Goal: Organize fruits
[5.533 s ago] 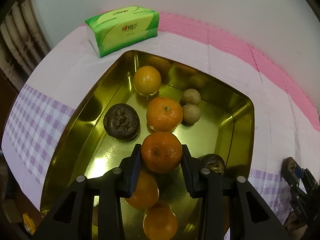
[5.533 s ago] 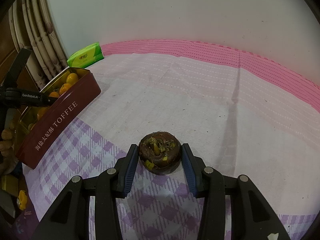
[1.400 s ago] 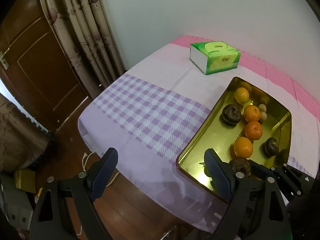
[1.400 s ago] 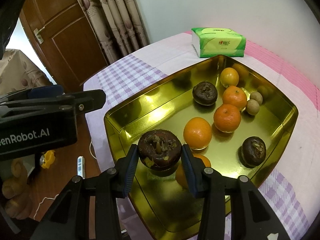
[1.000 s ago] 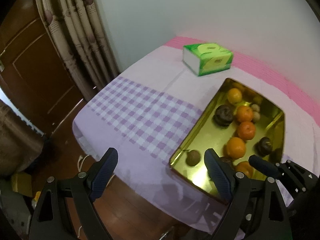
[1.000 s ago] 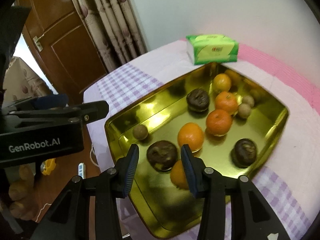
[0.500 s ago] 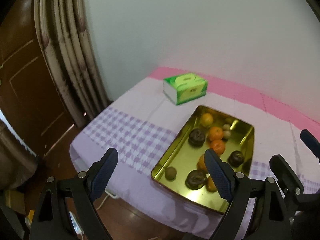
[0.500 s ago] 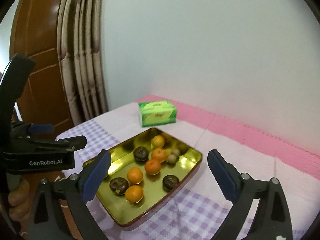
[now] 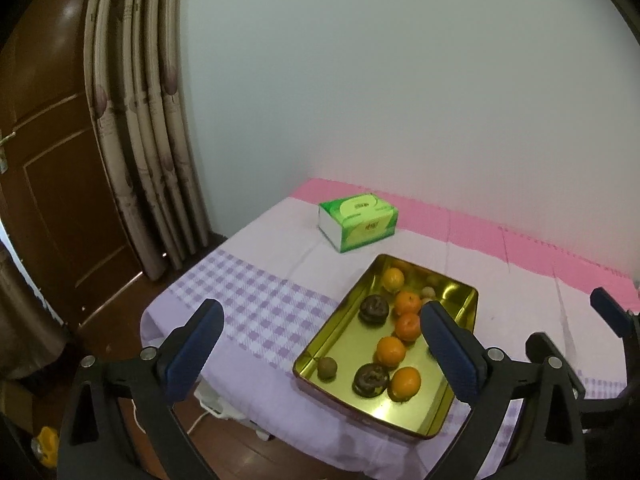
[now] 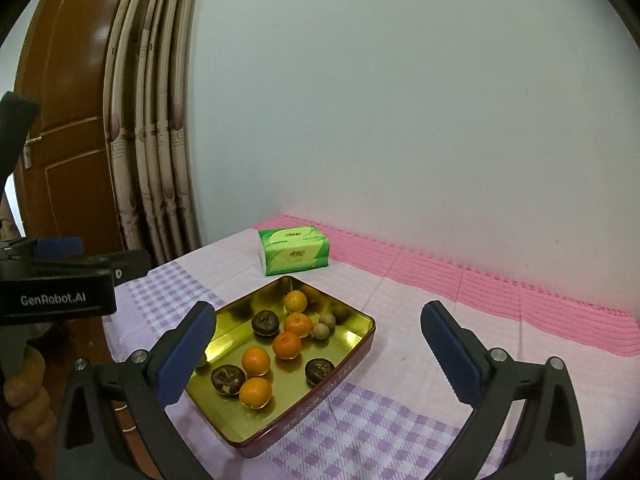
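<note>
A gold tin sits on the checked cloth and holds several oranges, three dark mangosteens and small brown longans. My left gripper hangs high and back from the tin's near left side; its jaws are opening with nothing between them. My right gripper hovers above and in front of the tin, its jaws also opening and empty. In the left wrist view the right finger hides one mangosteen.
A green tissue pack lies behind the tin by the pink strip and white wall. Curtains and a brown door stand left, past the table's edge. A hand holds the left gripper's body.
The right gripper let go of a mangosteen in the tin and opened wide. Both grippers rose and drew back, so the tin looks smaller and farther. The left jaws spread a little.
</note>
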Demonstrator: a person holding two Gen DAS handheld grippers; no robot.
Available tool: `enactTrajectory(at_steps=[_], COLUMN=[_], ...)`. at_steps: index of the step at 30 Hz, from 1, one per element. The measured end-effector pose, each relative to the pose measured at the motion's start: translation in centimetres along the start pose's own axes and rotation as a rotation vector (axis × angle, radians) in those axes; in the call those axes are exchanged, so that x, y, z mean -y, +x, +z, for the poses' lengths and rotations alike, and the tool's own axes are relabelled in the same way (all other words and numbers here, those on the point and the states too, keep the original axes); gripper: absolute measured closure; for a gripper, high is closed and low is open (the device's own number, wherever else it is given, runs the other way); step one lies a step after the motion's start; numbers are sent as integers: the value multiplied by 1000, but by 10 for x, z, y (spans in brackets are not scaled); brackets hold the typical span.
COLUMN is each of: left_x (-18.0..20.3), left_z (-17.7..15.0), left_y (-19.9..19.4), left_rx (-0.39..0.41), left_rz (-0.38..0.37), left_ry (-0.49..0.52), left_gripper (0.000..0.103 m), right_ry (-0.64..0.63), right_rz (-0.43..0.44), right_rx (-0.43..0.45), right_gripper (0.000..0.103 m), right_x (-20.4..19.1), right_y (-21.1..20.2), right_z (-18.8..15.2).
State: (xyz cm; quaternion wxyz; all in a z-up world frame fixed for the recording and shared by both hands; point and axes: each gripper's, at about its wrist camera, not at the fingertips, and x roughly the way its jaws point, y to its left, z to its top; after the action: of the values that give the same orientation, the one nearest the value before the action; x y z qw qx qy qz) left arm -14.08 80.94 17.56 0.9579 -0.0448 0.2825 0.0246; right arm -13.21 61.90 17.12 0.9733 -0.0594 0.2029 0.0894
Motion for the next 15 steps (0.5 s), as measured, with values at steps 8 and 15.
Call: enactTrajectory(at_steps=[8, 15], left_x=[5, 4], left_z=[4, 16], left_y=[-33, -65], left_rx=[123, 216], left_rz=[9, -9], left_ry=[23, 27], left_gripper=[0, 0], right_ry=[-2, 11], right_rz=[0, -1], right_rx=[6, 9], right_gripper=[1, 1], right_x=[0, 2], right_y=[-4, -8], right_z=[0, 1])
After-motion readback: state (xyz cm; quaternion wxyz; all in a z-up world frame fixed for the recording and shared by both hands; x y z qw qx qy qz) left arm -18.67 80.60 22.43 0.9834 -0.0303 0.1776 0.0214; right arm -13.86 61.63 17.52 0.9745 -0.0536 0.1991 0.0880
